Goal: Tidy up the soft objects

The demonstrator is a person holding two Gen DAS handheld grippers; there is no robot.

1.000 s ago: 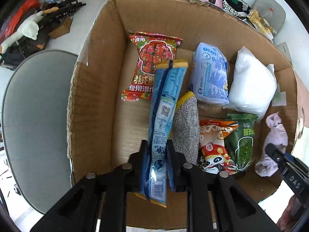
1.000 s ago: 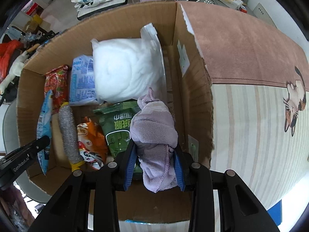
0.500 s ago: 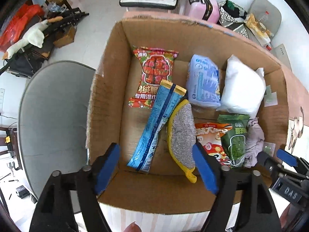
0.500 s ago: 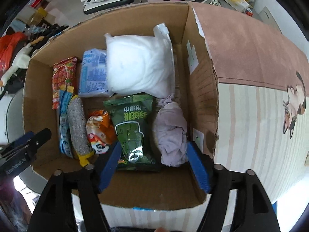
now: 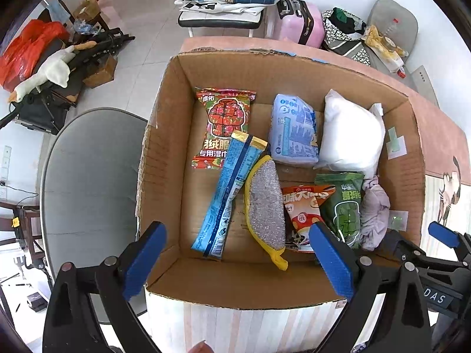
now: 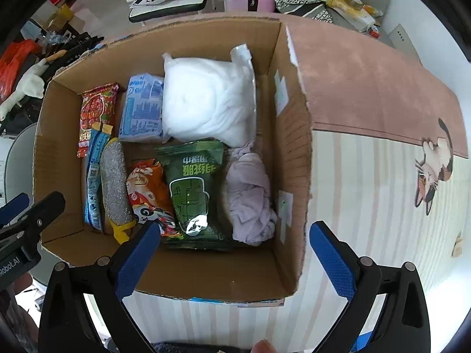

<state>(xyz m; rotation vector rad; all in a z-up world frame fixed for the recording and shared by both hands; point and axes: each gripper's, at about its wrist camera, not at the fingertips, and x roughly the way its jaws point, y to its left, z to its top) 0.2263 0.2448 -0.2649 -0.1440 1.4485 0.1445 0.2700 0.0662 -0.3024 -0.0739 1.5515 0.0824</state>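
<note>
Right wrist: cloth (image 6: 250, 197) beyond claw (image 6: 234, 260).

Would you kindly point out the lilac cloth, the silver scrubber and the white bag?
lilac cloth (image 6: 250, 200), right wrist view, its bunched middle.
silver scrubber (image 5: 266, 209), left wrist view, its mesh face.
white bag (image 6: 206, 103), right wrist view, its centre.

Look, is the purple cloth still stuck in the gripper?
No, the purple cloth lies in the cardboard box beside the green packet, and the right gripper is open and empty.

Left tool (image 5: 238, 259) gapes empty above the cardboard box (image 5: 164, 147) holding 8 soft items.
</note>
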